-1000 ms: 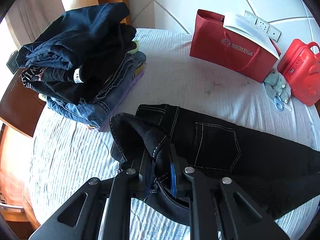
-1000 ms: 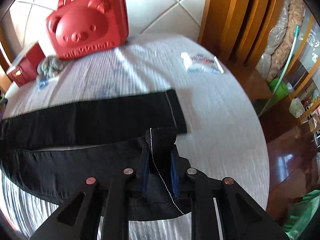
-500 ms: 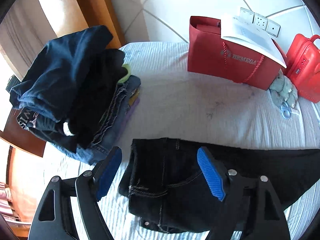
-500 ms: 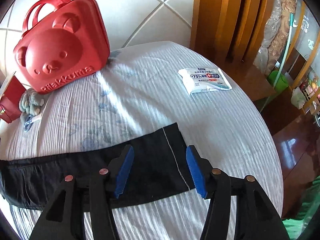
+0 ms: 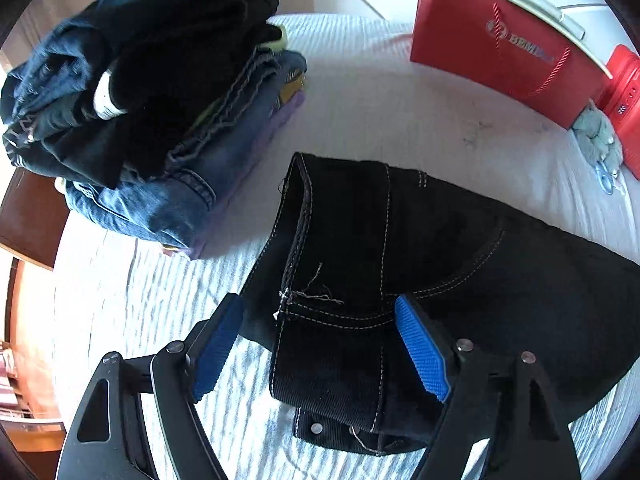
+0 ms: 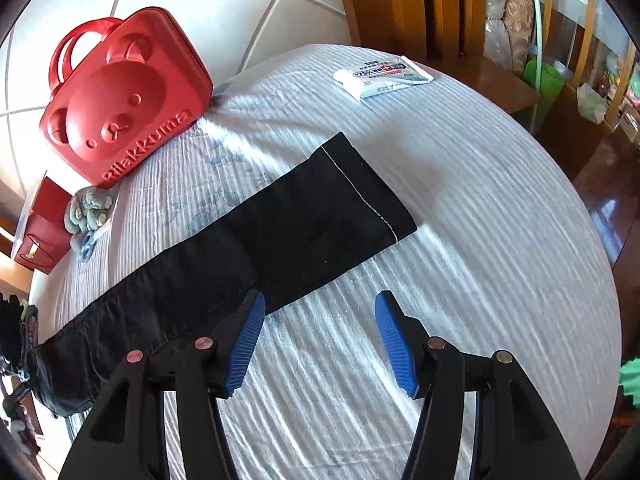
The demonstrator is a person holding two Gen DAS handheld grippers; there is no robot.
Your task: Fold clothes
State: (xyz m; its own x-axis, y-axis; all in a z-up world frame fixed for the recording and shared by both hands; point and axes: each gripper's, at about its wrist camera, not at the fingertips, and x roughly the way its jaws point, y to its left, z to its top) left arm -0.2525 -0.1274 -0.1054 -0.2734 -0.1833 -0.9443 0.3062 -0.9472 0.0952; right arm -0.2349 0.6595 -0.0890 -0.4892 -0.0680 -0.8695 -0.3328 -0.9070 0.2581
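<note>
Black jeans (image 5: 460, 264) with white stitching lie on the white bed cover, folded lengthwise. Their waistband end is in the left wrist view, the stacked legs (image 6: 280, 232) run diagonally in the right wrist view, hem up right. My left gripper (image 5: 320, 346) is open and hovers over the waistband, the blue pads straddling it without touching. My right gripper (image 6: 318, 342) is open over bare cover, just below the lower edge of the legs. Nothing is held.
A pile of folded dark and blue clothes (image 5: 152, 104) sits left of the waistband. A red paper bag (image 5: 504, 44), a red bear case (image 6: 124, 100), a grey plush (image 6: 88, 210) with scissors, and a wipes pack (image 6: 382, 76) line the far side. The bed edge (image 6: 592, 248) drops to wooden floor on the right.
Both grippers were shut on the jeans one second ago, then let go and opened. The jeans now lie flat; the left gripper has dropped closer to the waistband, the right has pulled back.
</note>
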